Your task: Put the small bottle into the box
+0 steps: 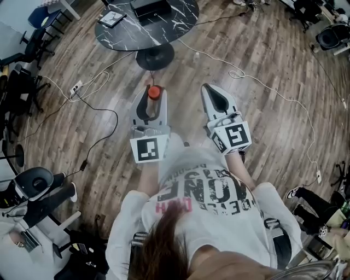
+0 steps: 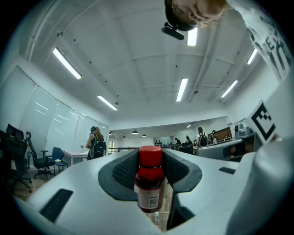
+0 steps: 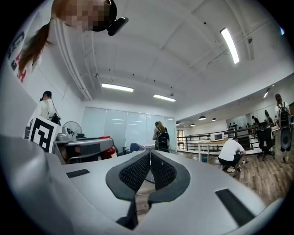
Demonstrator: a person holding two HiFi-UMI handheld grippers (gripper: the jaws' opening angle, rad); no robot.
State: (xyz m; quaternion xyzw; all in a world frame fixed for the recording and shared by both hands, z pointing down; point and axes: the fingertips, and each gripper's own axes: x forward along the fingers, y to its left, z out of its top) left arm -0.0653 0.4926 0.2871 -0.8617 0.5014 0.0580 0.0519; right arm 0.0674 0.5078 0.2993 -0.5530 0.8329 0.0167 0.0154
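The small dark bottle (image 1: 154,93) with a red cap stands upright between the pads of my left gripper (image 1: 153,95), which is shut on it and held level over the wooden floor. In the left gripper view the bottle (image 2: 149,183) fills the gap of that gripper (image 2: 150,158), its white label facing the camera. My right gripper (image 1: 211,92) is beside it to the right, and its jaws (image 3: 149,158) meet at the tips with nothing between them. A black box (image 1: 150,7) lies on the round table ahead, well beyond both grippers.
The dark marble round table (image 1: 180,22) stands on a black pedestal base (image 1: 155,56). A flat square item (image 1: 112,18) lies on its left side. Cables (image 1: 240,74) and a power strip (image 1: 75,87) cross the floor. Office chairs (image 1: 33,183) stand at the left. People stand far off.
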